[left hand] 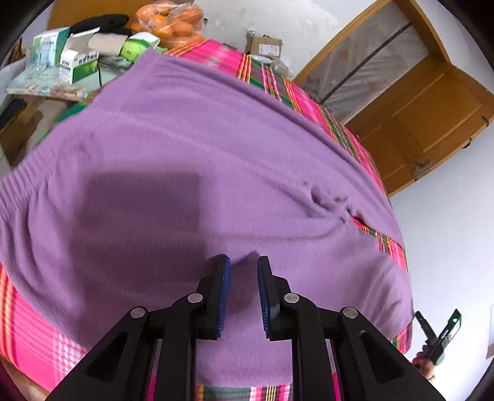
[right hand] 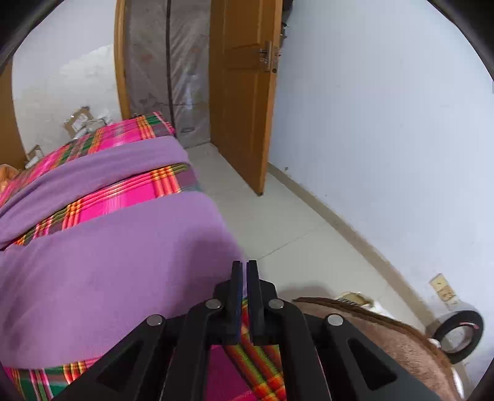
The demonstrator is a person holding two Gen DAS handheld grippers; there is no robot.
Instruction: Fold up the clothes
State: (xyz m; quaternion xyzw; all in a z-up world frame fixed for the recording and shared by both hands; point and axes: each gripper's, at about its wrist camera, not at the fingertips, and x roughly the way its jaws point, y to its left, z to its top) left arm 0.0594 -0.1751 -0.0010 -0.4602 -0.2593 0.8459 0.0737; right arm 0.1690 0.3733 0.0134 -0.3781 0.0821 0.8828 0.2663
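Note:
A purple knit sweater (left hand: pixel 191 148) lies spread flat over a pink plaid cloth (left hand: pixel 27 336), with its ribbed hem at the left and a small pucker of folds at the right. My left gripper (left hand: pixel 244 259) hovers open just above the near part of the sweater, with nothing between its blue pads (left hand: pixel 224 293). In the right wrist view the sweater (right hand: pixel 108 262) reaches the bed's right edge, and a purple sleeve (right hand: pixel 92 172) lies beyond a strip of plaid. My right gripper (right hand: pixel 244 262) is shut at that edge, holding nothing that I can see.
Green and white boxes (left hand: pixel 77 58) and a bag of oranges (left hand: pixel 173 21) sit at the far left of the surface. A wooden door (right hand: pixel 240 92) stands open over a pale floor (right hand: pixel 278 216). A tape roll (right hand: pixel 460 336) and a brown furry cover (right hand: pixel 386 339) lie at the lower right.

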